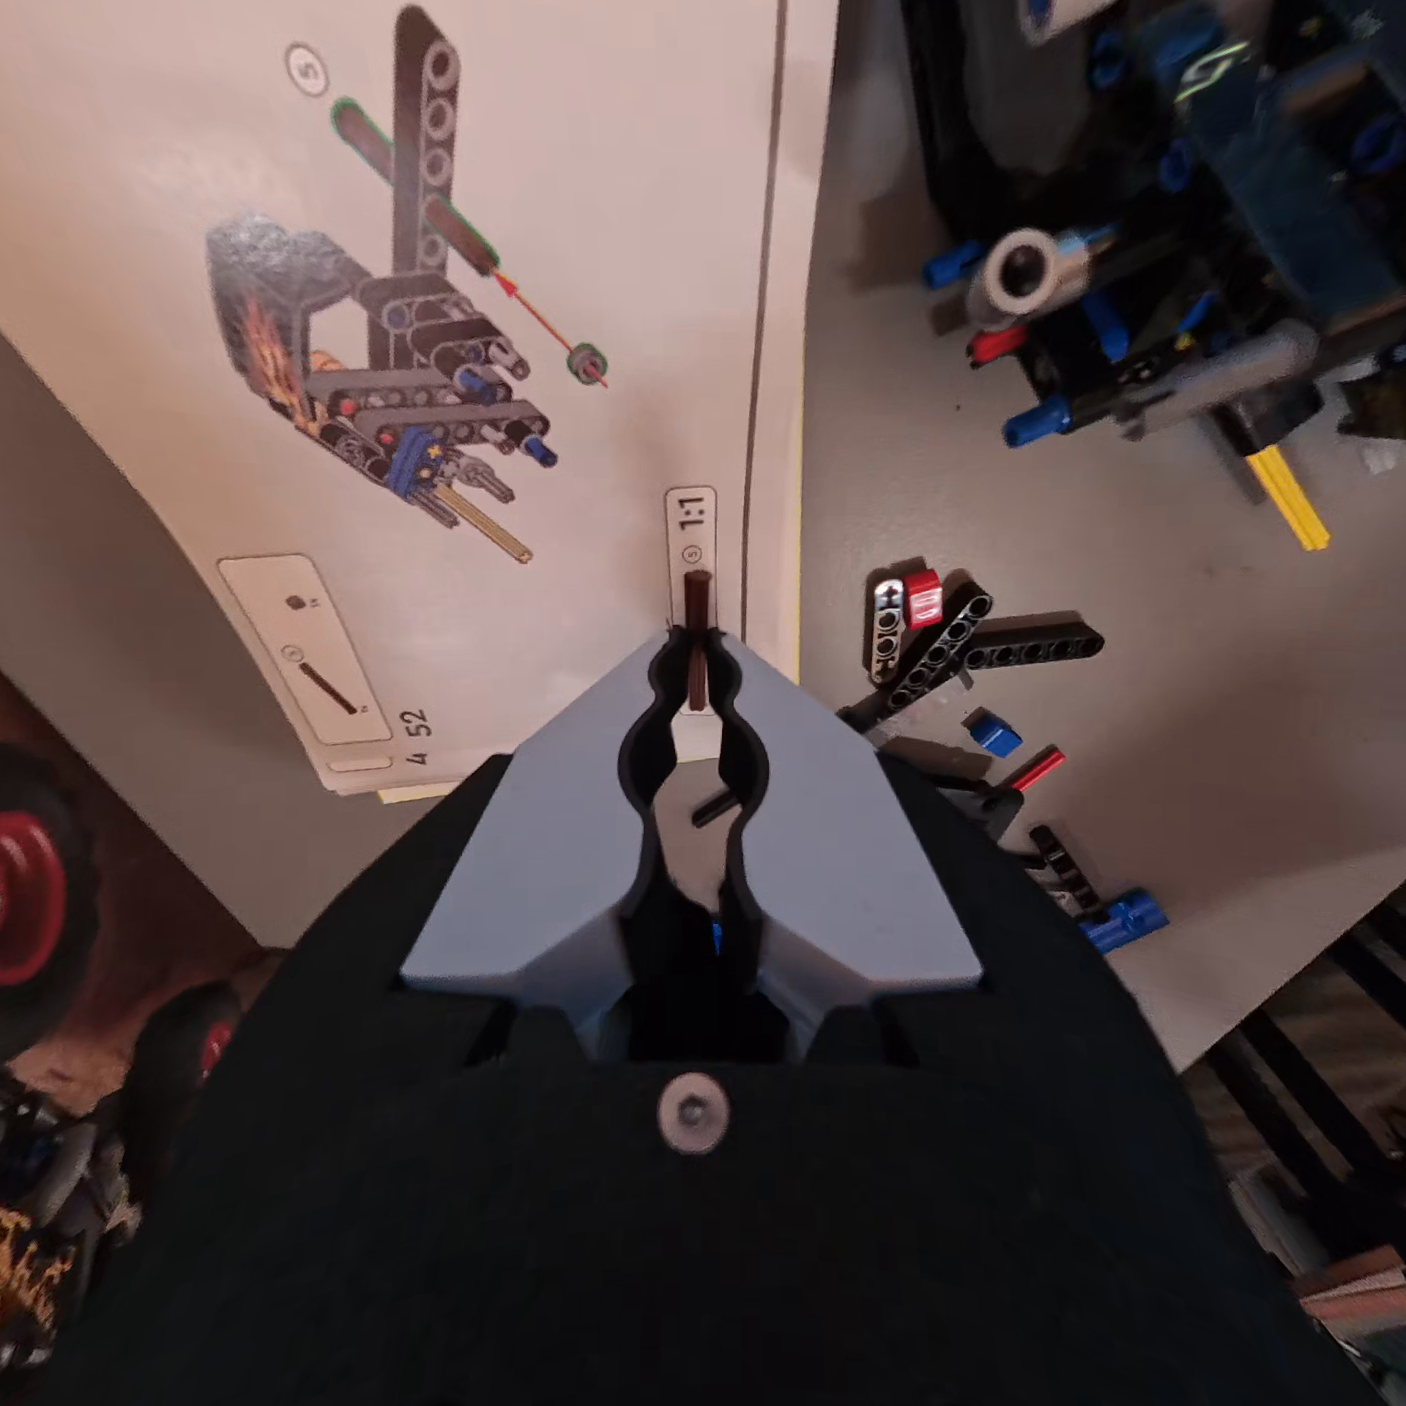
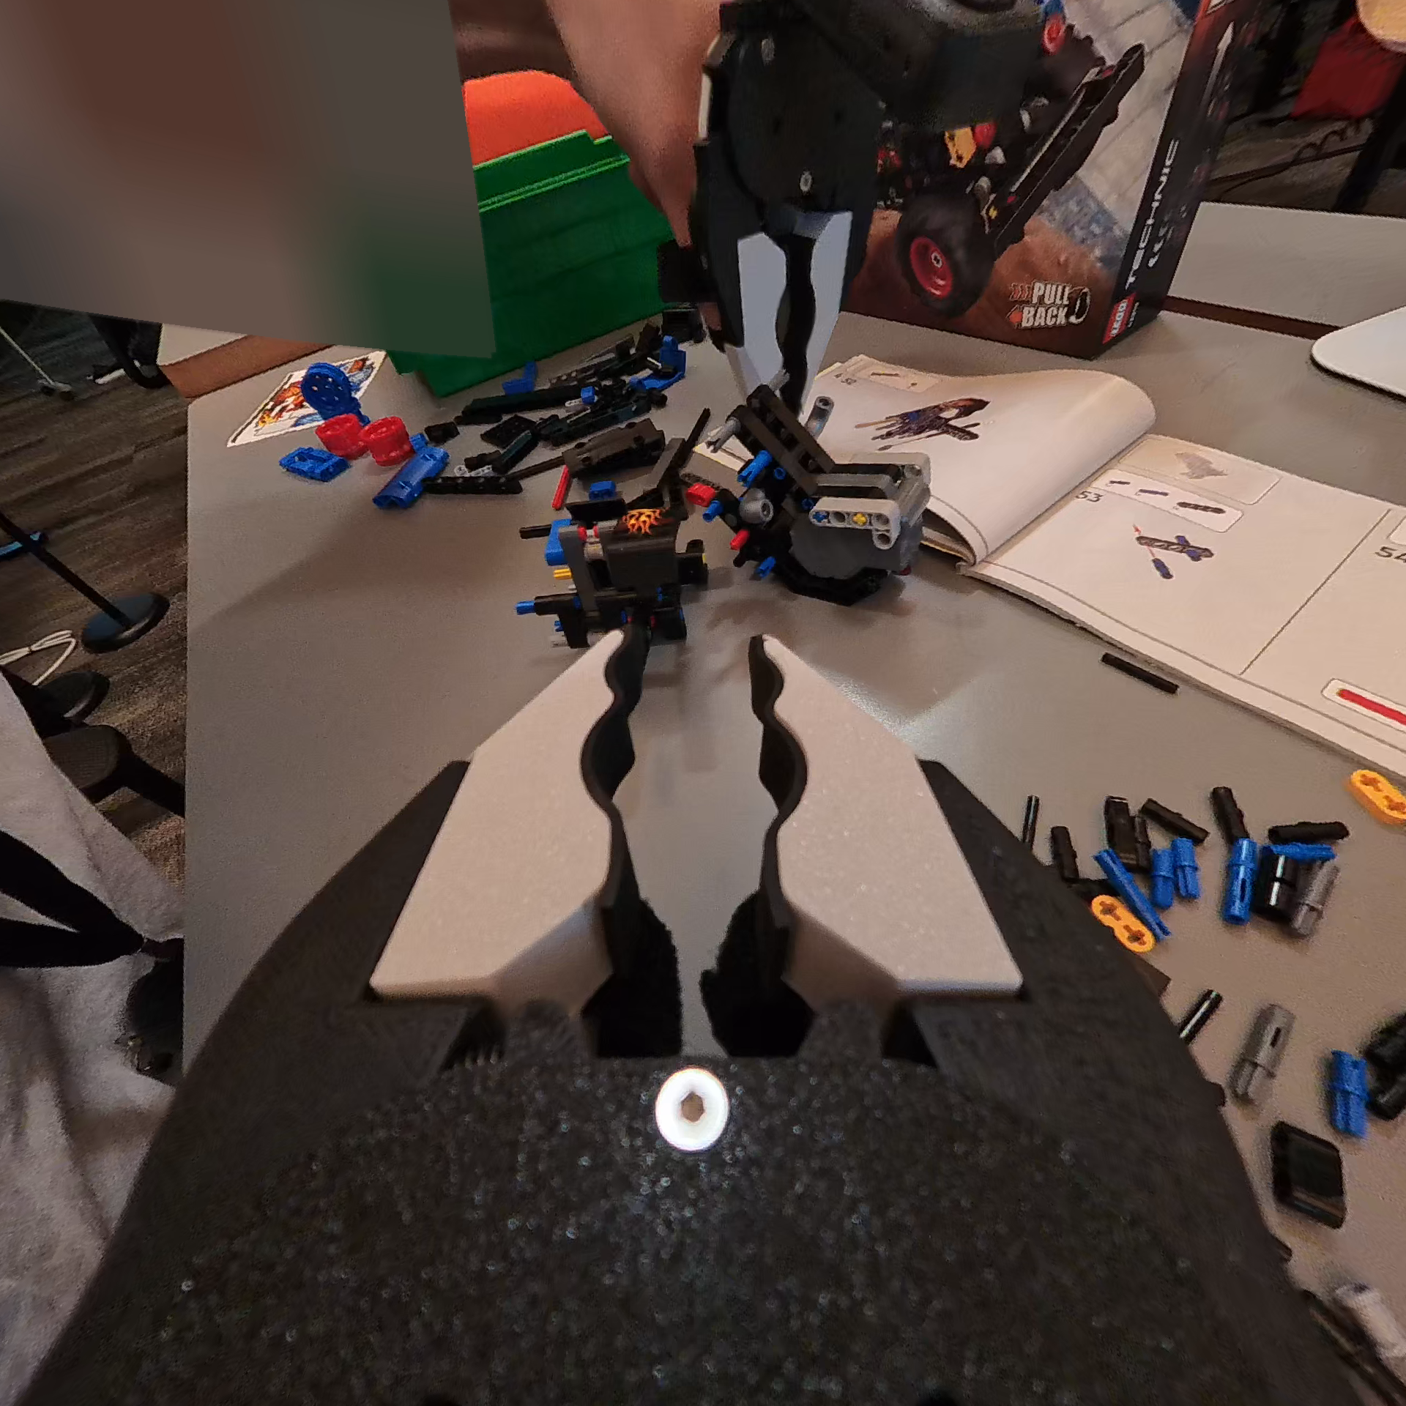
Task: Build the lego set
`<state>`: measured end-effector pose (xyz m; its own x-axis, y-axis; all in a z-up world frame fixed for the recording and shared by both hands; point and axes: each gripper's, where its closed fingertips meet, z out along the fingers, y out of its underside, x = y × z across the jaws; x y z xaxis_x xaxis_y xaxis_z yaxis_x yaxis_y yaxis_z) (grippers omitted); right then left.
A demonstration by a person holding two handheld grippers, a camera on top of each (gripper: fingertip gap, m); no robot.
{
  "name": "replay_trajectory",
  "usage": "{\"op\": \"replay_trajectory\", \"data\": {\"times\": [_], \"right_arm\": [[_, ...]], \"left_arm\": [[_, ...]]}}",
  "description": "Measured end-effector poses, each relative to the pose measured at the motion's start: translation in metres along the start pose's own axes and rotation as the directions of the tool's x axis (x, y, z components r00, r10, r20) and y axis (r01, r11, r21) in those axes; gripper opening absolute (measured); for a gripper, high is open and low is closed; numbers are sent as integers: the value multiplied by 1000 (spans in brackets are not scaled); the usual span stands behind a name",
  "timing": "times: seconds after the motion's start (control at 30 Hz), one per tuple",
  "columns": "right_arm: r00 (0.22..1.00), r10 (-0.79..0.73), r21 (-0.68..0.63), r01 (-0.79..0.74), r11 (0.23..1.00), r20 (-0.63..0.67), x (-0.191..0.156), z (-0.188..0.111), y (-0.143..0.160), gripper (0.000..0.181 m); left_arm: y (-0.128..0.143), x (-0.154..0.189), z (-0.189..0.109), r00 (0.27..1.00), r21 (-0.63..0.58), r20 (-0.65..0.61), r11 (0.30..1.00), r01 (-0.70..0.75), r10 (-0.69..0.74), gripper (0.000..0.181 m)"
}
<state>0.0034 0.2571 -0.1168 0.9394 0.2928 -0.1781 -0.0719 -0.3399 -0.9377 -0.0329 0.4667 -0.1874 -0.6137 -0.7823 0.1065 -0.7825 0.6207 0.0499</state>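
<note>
My left gripper (image 1: 694,647) is shut on a dark brown axle (image 1: 697,609) and holds it pointing forward over the scale box at the edge of the open instruction booklet (image 1: 532,190). In the right wrist view it (image 2: 787,380) points down at the booklet (image 2: 1065,472), held by a hand. My right gripper (image 2: 688,647) is open and empty, low over the grey table (image 2: 342,685). Its tips are just short of a black sub-assembly with a flame sticker (image 2: 624,563). A larger black and grey assembly (image 2: 837,510) stands behind it, next to the booklet.
Loose beams and blue parts (image 2: 548,434) and red hubs (image 2: 365,437) lie at the back left before a green bin (image 2: 563,243). The set's box (image 2: 1065,190) stands behind. Several pins (image 2: 1217,867) lie at right. Black beams (image 1: 989,654) lie beside the booklet. There is about 25 centimeters between the tips of the two grippers.
</note>
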Motion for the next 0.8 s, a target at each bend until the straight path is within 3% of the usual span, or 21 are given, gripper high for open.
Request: {"op": "replay_trajectory", "data": {"times": [0.57, 0.67, 0.73, 0.8], "right_arm": [[1000, -19, -36, 19, 999, -4, -1, 4, 7, 28], [1000, -19, -27, 19, 999, -18, 2, 2, 5, 28], [1000, -13, -14, 12, 1000, -20, 3, 2, 3, 28], [1000, 11, -14, -11, 1000, -12, 3, 2, 1, 26]], "left_arm": [[-2, 0, -3, 999, 65, 0, 997, 52, -52, 2], [-19, 17, -59, 984, 301, -31, 937, 176, -175, 2], [-32, 63, -124, 981, 530, -97, 825, 194, -168, 2], [-30, 116, -152, 993, 612, -30, 783, 111, -116, 2]]}}
